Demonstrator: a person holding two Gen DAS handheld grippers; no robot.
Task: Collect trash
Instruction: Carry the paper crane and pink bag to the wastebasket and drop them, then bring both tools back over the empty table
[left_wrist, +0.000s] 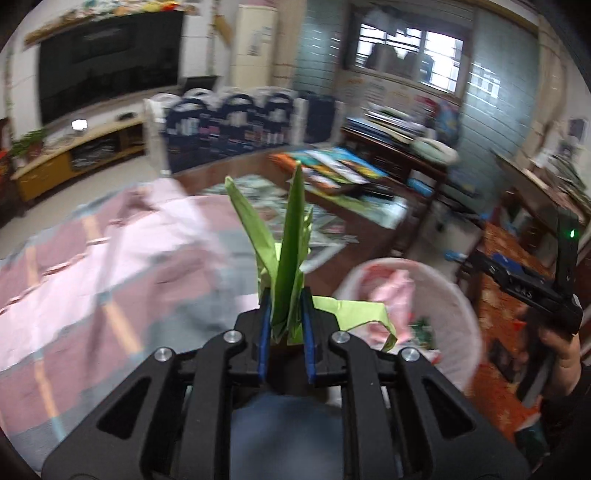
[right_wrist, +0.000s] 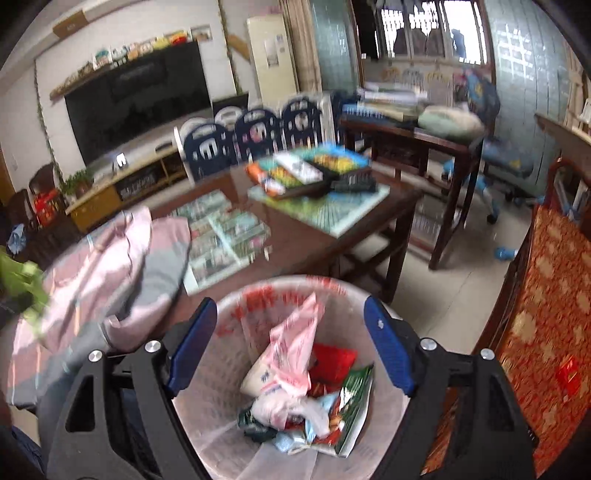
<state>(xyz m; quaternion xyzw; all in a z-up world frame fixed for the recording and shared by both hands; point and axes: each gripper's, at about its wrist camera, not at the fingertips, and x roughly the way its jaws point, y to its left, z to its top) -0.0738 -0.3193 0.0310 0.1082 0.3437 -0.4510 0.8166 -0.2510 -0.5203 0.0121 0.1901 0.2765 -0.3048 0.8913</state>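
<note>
Green folded paper (left_wrist: 290, 236) is clamped between the nearly closed blue pads of the left hand-held gripper (left_wrist: 286, 314), its long blades standing up and forward along the fingers, over a pink-and-grey cloth (left_wrist: 110, 258). To its right and lower, the lined trash basket (left_wrist: 458, 295), already holding wrappers, is seen apart from the paper, so a rightward carry is judged necessary. The right hand-held gripper (right_wrist: 291, 339) is held wide open and empty directly above that basket, nearer to it.
</note>
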